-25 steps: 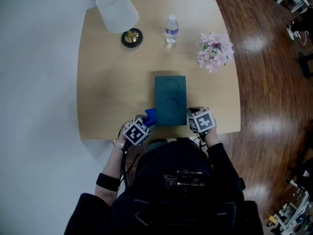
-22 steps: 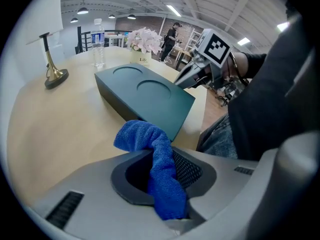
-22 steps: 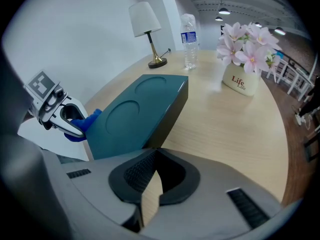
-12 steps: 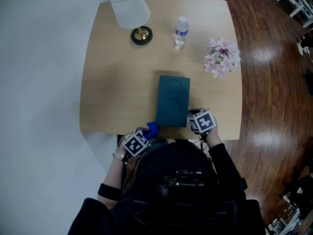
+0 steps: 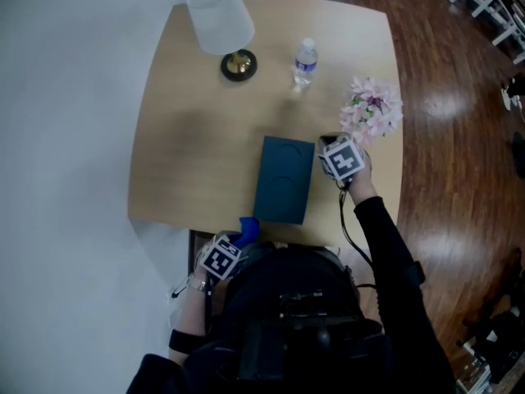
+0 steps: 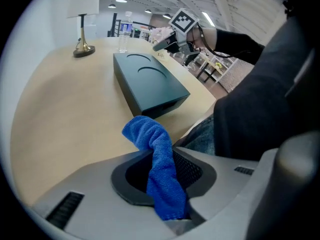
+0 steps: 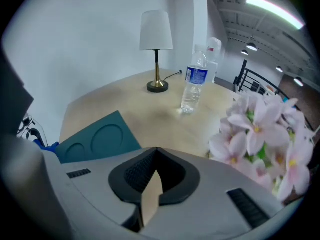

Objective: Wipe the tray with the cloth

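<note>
The dark teal tray (image 5: 285, 179) with two round recesses lies lengthwise on the wooden table (image 5: 193, 146), near its front edge. My left gripper (image 5: 238, 241) hangs at that front edge, left of the tray's near corner, and is shut on a blue cloth (image 5: 248, 226). In the left gripper view the cloth (image 6: 150, 134) sticks up from between the jaws, with the tray (image 6: 147, 81) just beyond it. My right gripper (image 5: 332, 148) hovers beside the tray's far right corner, close to the flowers. Its jaws (image 7: 156, 154) meet at the tips with nothing between them; the tray (image 7: 97, 139) shows at its left.
A white-shaded lamp (image 5: 221, 19) on a brass foot stands at the table's far left. A water bottle (image 5: 304, 60) stands at the far middle. Pink flowers (image 5: 372, 109) sit by the right edge, right next to my right gripper. Wooden floor lies to the right.
My right gripper has gone from the tray's near right corner up along its right side towards the flowers. My left gripper with the cloth has drawn back to the table's front edge.
</note>
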Demonstrator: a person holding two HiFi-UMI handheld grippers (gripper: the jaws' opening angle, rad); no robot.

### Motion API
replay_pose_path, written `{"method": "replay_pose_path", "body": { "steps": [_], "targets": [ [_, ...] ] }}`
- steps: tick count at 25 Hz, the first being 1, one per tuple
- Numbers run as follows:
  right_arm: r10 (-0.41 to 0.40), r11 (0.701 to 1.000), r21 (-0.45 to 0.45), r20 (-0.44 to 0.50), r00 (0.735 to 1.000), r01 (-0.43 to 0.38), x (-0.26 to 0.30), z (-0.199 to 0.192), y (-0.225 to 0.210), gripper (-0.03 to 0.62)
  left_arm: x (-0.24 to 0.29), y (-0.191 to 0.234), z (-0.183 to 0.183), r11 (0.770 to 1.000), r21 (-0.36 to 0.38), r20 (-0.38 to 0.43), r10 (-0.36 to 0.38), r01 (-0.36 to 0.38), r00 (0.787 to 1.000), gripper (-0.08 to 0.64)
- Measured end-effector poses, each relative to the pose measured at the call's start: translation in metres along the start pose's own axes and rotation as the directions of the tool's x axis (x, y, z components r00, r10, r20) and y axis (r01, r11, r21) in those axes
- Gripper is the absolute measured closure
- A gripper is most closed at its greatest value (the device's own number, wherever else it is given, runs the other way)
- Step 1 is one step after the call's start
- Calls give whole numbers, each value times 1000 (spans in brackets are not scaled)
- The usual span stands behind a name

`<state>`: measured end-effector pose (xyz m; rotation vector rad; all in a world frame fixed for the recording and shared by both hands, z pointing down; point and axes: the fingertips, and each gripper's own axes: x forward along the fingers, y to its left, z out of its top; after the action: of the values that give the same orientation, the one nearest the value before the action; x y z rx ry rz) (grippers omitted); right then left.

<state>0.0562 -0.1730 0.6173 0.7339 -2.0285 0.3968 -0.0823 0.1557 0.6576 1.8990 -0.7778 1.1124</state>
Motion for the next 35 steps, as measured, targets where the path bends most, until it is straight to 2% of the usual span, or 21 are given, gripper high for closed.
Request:
{"method": "replay_pose_path", "body": {
  "steps": [2, 5, 9, 12, 16, 22, 28, 31, 35],
  "targets": [
    [15, 999, -34, -7, 1000, -16, 11, 16, -4, 586, 5, -1, 5, 999, -42, 14, 17, -16, 1000, 446],
    [47, 996, -77, -43, 998, -50, 28, 28, 0, 586, 9, -11, 25, 998, -61, 44, -8, 11, 999, 446],
    [106, 987, -111, -118, 987, -119, 48, 26, 11, 586, 21, -10, 31, 997, -73, 24, 1, 0, 1000, 446],
    [148, 978, -124, -169, 974, -170, 55, 19, 18, 586, 22, -11, 41, 996, -93, 43, -12, 16, 999, 446],
    [164, 972, -139, -183, 969, -190, 57, 13, 21, 588, 21, -9, 45, 991, -124, 66, -35, 44, 997, 448],
    [205, 973, -74, -169, 964, -220, 54, 11, 25, 588, 17, 25, 45, 983, -185, 80, 35, -20, 996, 448],
    [189, 982, 20, -172, 967, -189, 36, -17, 24, 588, -2, 82, 64, 980, -174, 98, 117, -99, 988, 448],
    [190, 979, 97, -129, 973, -179, 24, -33, 32, 588, -13, 121, 85, 975, -154, 117, 181, -162, 977, 448],
    [95, 973, 220, -117, 989, -67, 11, -66, 32, 588, -24, 163, 114, 972, -101, 116, 225, -214, 967, 449]
  ]
}}
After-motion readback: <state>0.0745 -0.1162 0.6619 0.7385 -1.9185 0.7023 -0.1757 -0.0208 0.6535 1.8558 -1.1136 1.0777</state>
